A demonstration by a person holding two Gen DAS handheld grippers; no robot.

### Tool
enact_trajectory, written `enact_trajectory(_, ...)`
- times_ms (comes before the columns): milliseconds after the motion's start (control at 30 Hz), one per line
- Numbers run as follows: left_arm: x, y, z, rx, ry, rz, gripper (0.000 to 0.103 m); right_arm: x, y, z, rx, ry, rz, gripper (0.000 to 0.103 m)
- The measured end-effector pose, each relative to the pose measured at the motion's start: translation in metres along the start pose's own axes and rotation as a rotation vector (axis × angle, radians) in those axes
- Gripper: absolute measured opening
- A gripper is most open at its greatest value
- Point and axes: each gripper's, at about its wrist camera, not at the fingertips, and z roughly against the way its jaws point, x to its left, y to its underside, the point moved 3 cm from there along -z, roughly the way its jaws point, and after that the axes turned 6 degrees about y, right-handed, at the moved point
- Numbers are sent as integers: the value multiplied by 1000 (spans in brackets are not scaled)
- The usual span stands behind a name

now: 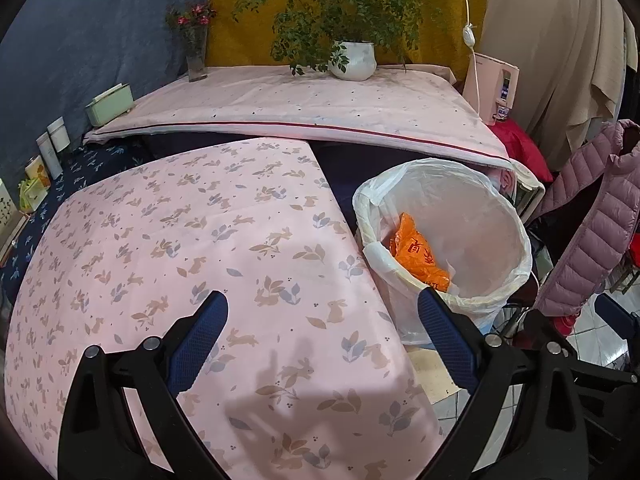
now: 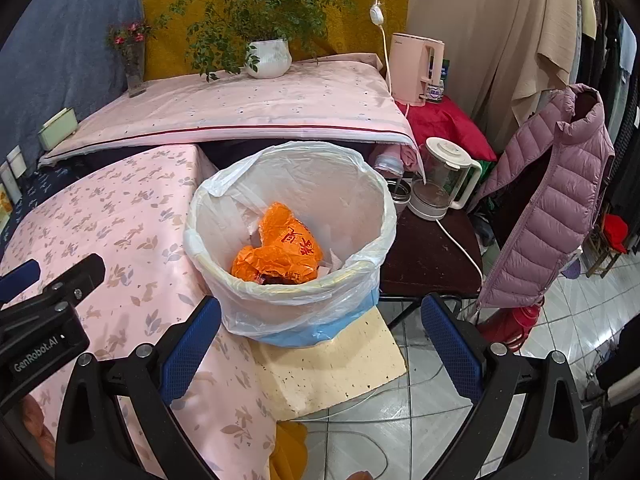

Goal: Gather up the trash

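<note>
Pink rabbit-print cloth covers the tabletop (image 1: pixel 168 248) filling the left wrist view; the left gripper (image 1: pixel 322 312) hovers low centre, fingers spread, empty. Right of centre stands a round bin lined with clear plastic (image 1: pixel 500 216).

From the right wrist, the right gripper (image 2: pixel 320 316) is likewise released. Mid-frame, a crumpled orange plastic bag (image 2: pixel 280 252) lies inside the bin: probably light, soft, slippery; pinch a raised fold.
</note>
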Motion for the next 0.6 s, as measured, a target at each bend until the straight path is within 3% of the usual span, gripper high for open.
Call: enact_trajectory(600,-10,-2,-10,15,4,-17,92,-9,-1,-5,6,3,-14,96)
